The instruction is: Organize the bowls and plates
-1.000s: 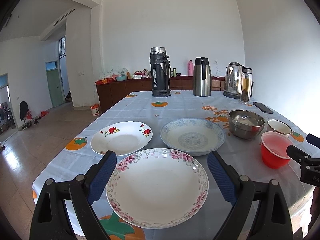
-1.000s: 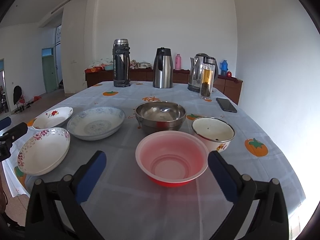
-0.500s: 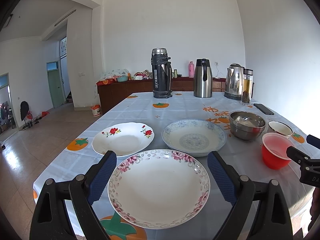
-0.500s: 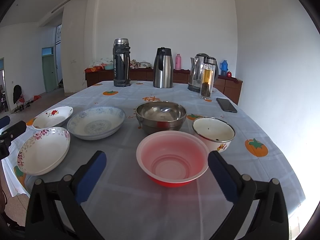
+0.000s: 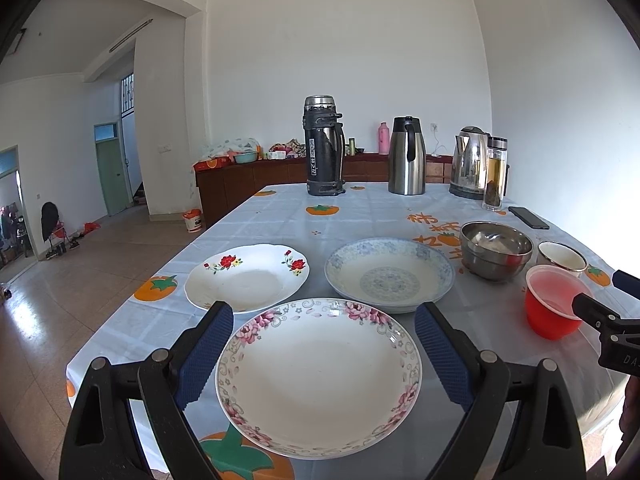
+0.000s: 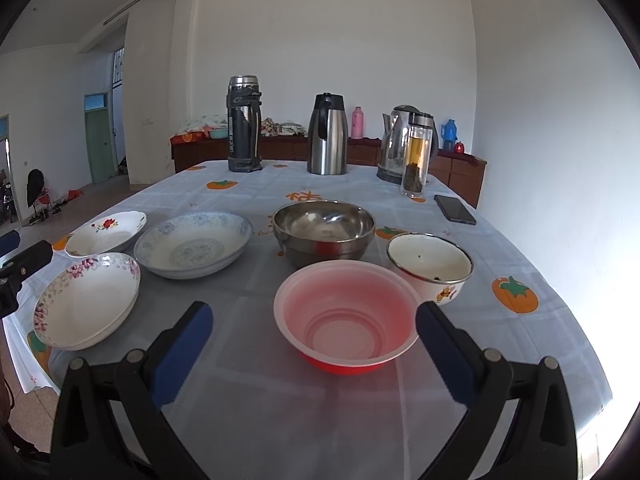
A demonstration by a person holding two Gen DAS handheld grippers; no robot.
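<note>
Glossy tablecloth [image 5: 372, 208] — round ceramic plates [image 5: 318, 376], steel bowl [image 6: 324, 228]

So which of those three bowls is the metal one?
The shiny steel bowl, farthest back of the three. The red plastic bowl sits nearest, and the white enamel bowl stands to its right.

White plaster walls [image 5: 352, 40] rise bright around me. A dark wooden sideboard [image 5: 248, 184] lines the far wall. Pale glossy floor tiles [image 5: 80, 280] run left toward a green door [image 5: 112, 176]. Strong daylight washes the right wall [image 6: 560, 120].
</note>
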